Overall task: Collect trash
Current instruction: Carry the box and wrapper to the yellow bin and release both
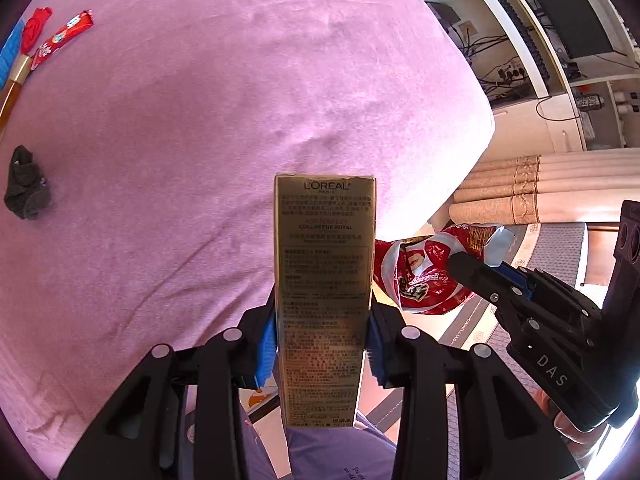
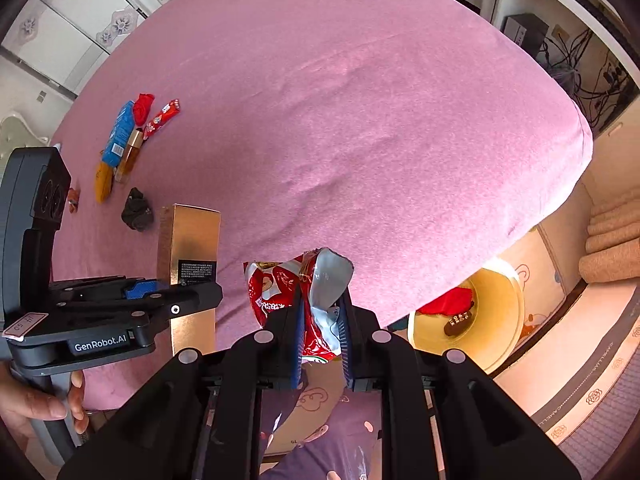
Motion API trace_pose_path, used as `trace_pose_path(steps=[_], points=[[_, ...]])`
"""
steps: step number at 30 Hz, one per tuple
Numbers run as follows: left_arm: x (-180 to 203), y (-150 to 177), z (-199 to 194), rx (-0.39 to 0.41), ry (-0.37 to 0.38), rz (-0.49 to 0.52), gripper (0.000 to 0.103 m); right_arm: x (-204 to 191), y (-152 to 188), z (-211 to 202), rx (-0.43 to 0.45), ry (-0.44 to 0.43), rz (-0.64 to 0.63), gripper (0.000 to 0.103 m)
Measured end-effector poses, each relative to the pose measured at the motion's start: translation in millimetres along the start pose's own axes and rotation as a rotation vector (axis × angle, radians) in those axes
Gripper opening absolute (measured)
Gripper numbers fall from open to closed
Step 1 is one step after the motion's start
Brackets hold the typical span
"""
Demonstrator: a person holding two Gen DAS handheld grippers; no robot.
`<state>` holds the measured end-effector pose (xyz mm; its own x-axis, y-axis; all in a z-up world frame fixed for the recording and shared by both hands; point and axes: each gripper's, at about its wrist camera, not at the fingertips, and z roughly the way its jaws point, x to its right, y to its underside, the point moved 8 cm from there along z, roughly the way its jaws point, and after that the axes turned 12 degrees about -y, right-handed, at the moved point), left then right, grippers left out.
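Observation:
My left gripper [image 1: 322, 336] is shut on a tall gold L'Oreal carton [image 1: 325, 280] and holds it upright over the near edge of the pink bed [image 1: 240, 100]. The carton also shows in the right wrist view [image 2: 188, 248]. My right gripper [image 2: 320, 320] is shut on a crumpled red and silver snack bag [image 2: 296, 292], just right of the carton; the bag also shows in the left wrist view [image 1: 424, 276]. A yellow bin [image 2: 500, 320] with red trash inside stands on the floor to the right, below the bed edge.
More items lie at the bed's far left: a red wrapper [image 2: 162, 118], a blue packet [image 2: 120, 132], an amber bottle [image 2: 130, 154], a red crumpled piece [image 2: 143, 107], an orange packet [image 2: 103, 182] and a dark wad [image 2: 137, 210]. Shelves and cables stand beyond the bed.

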<state>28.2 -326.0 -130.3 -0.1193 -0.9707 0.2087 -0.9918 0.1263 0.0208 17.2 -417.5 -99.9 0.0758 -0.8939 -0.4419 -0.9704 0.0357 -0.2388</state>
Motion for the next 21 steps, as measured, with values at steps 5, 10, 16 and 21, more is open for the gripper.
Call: trace_pose_path(steps=[5, 10, 16, 21], points=[[74, 15, 19, -0.028, 0.003, 0.087, 0.037, 69, 23, -35, 0.028, 0.019, 0.094, 0.015], [142, 7, 43, -0.065, 0.009, 0.169, 0.037, 131, 49, -59, 0.045, 0.037, 0.185, 0.015], [210, 3, 76, -0.105, 0.004, 0.274, 0.037, 195, 83, -74, 0.05, 0.057, 0.287, 0.015], [253, 13, 96, -0.136, 0.003, 0.317, 0.037, 230, 103, -77, 0.048, 0.062, 0.345, 0.016]])
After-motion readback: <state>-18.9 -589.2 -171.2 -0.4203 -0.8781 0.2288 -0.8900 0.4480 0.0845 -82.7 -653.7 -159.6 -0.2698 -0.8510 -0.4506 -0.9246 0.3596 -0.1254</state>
